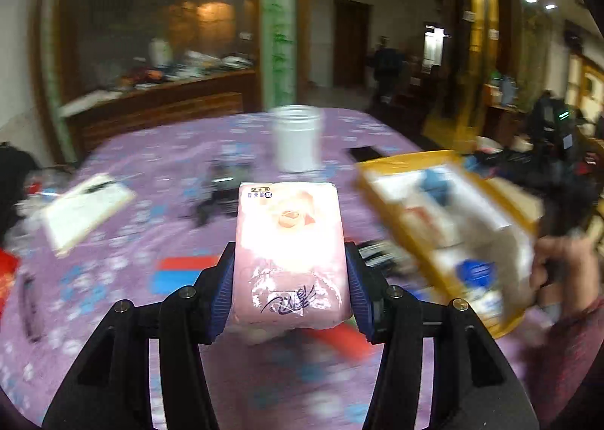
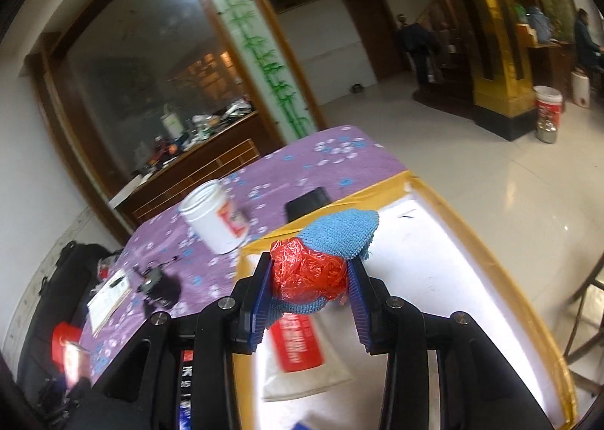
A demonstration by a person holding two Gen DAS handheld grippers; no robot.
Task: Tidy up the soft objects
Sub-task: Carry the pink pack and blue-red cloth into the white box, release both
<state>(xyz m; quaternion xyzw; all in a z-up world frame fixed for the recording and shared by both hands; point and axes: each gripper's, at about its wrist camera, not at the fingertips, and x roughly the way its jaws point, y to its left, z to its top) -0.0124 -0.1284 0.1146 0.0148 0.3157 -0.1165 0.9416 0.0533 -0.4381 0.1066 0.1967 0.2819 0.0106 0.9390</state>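
Observation:
My left gripper [image 1: 290, 271] is shut on a pink tissue pack [image 1: 290, 241], which it holds up above the purple flowered tablecloth [image 1: 113, 241]. To its right lies a yellow-edged box [image 1: 445, 218] with white, blue and red soft things inside, and a person's hand [image 1: 558, 271] is at its near corner. My right gripper [image 2: 310, 279] is shut on a crumpled red plastic bag [image 2: 307, 273] together with a blue knitted cloth [image 2: 339, 231]. It hangs over the white inside of the yellow-edged box [image 2: 472, 279]. Below it lies a white pouch with a red label [image 2: 302, 347].
A white plastic jar [image 1: 298, 137] [image 2: 215, 220] stands beyond the box on the table. A notepad [image 1: 85, 213], a small black device [image 1: 222, 188] and a dark phone [image 2: 307, 201] lie on the cloth. Tiled floor and buckets [image 2: 547, 105] are to the right.

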